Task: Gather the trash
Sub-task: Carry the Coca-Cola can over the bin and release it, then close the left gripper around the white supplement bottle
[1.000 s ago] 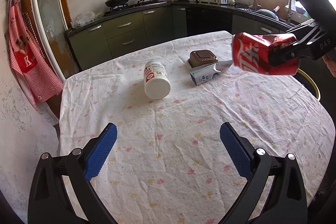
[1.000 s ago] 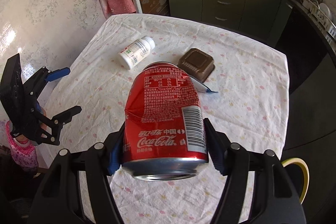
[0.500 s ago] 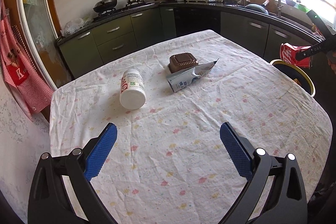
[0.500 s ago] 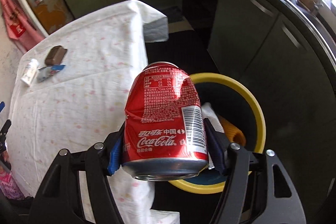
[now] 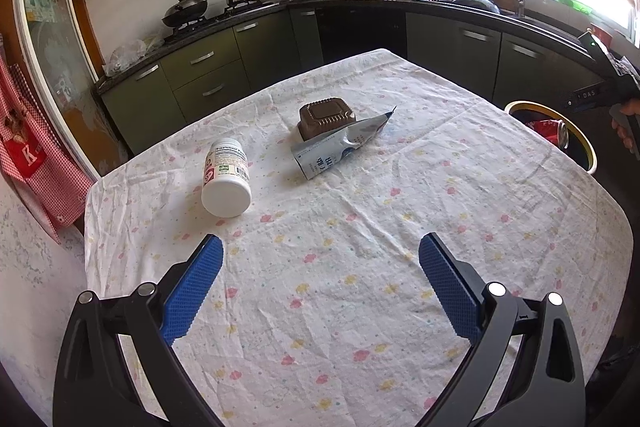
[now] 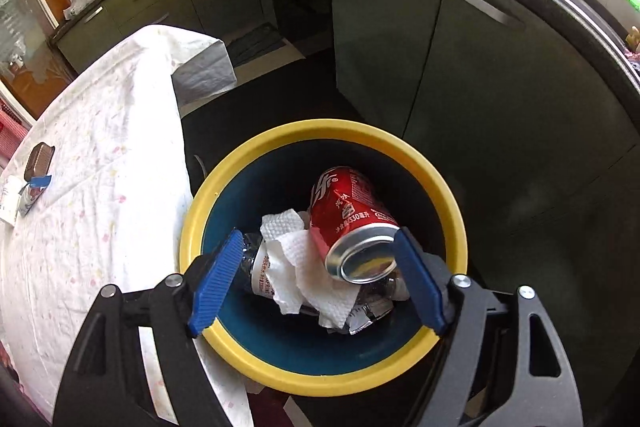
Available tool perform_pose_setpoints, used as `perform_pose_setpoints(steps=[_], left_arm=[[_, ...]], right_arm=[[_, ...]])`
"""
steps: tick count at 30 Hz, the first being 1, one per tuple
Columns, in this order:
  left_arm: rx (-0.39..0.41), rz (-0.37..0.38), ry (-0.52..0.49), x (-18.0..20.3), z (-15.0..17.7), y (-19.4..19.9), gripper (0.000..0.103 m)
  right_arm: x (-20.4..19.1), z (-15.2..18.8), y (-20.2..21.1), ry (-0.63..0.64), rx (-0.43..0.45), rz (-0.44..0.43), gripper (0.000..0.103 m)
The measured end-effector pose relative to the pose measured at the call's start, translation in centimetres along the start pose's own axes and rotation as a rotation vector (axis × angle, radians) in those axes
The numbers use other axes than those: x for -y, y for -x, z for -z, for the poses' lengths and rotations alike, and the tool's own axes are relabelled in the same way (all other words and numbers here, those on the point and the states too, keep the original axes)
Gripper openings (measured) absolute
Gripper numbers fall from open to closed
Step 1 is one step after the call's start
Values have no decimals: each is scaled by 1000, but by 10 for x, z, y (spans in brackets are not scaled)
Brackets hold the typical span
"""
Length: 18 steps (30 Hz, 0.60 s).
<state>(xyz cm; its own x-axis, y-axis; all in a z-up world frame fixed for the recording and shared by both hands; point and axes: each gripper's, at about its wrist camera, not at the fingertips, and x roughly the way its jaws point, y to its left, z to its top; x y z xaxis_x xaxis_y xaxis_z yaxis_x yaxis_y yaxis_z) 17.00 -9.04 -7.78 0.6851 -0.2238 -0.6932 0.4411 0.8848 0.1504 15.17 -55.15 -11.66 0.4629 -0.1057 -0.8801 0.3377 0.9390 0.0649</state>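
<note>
Left wrist view: left claw [image 5: 319, 259] hangs over the worktop [image 5: 400, 227] with its blue pads spread wide, nothing between them. On the flowered cloth lie a white pill bottle [image 5: 227, 178] on its side, a brown plastic box [image 5: 326, 118] and a flattened blue-and-white carton [image 5: 340, 147] touching the box's near side. Off the worktop's right edge stands the yellow-rimmed bin [image 5: 588, 151], a red can [image 5: 549, 131] visible inside (the right claw's body shows dark just above it).

Right wrist view: right claw [image 6: 318, 279] is spread apart above the bin [image 6: 320, 131], holding nothing. The red can [image 6: 352, 219] lies tilted inside the bin, base toward the camera, on crumpled white paper towel [image 6: 304, 267] and a clear plastic bottle [image 6: 258, 263]. The can sits close to the right pad; contact cannot be told.
</note>
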Motion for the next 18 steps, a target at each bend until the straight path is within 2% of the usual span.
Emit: perform_pose_setpoints(steps=[6, 11, 18], left_arm=[[-36, 9, 60, -12, 0, -12, 97], [-60, -14, 89, -27, -2, -24, 97], [-105, -52, 158, -60, -11, -52, 97]], right_arm=[[-22, 16, 24, 50, 46, -20, 79], [-36, 25, 40, 85, 67, -43, 81], [-52, 25, 40, 111, 66, -65, 82]])
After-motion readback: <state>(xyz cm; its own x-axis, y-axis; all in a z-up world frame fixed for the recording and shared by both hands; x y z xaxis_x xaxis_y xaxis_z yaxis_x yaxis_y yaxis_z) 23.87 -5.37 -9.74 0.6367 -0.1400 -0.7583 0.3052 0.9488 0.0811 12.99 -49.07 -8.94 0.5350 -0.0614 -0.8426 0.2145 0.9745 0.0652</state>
